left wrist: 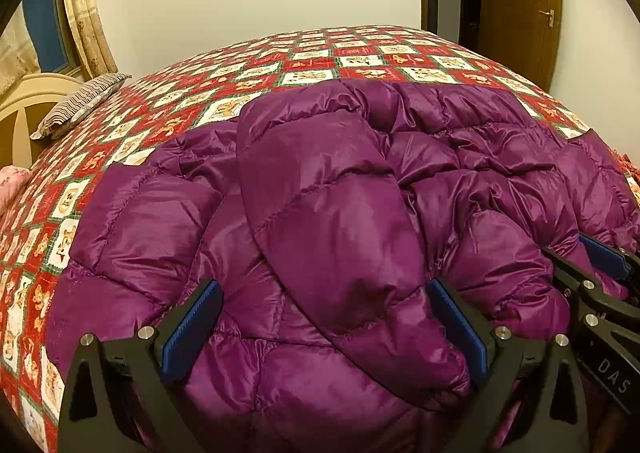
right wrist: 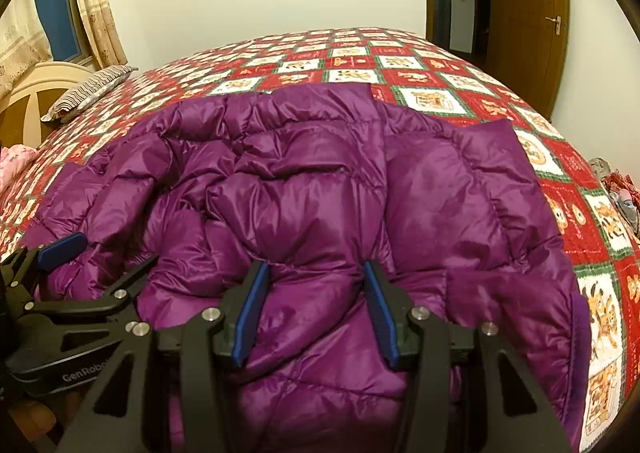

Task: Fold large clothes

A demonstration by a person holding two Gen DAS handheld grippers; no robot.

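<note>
Left tongs (left wrist: 326, 327) spread over purple jacket (left wrist: 320, 213), right tongs (right wrist: 316, 313) pinching it

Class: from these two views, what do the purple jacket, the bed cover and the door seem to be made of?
Purple puffer jacket: glossy, thin synthetic shell, probably nylon or polyester; it shines and puffs between stitched channels, suggesting padded filling.
Patterned bed cover: matte printed fabric, likely cotton; no sheen.
Door: brown wood or wood veneer with a smooth, slightly glossy finish and a metal handle.
</note>
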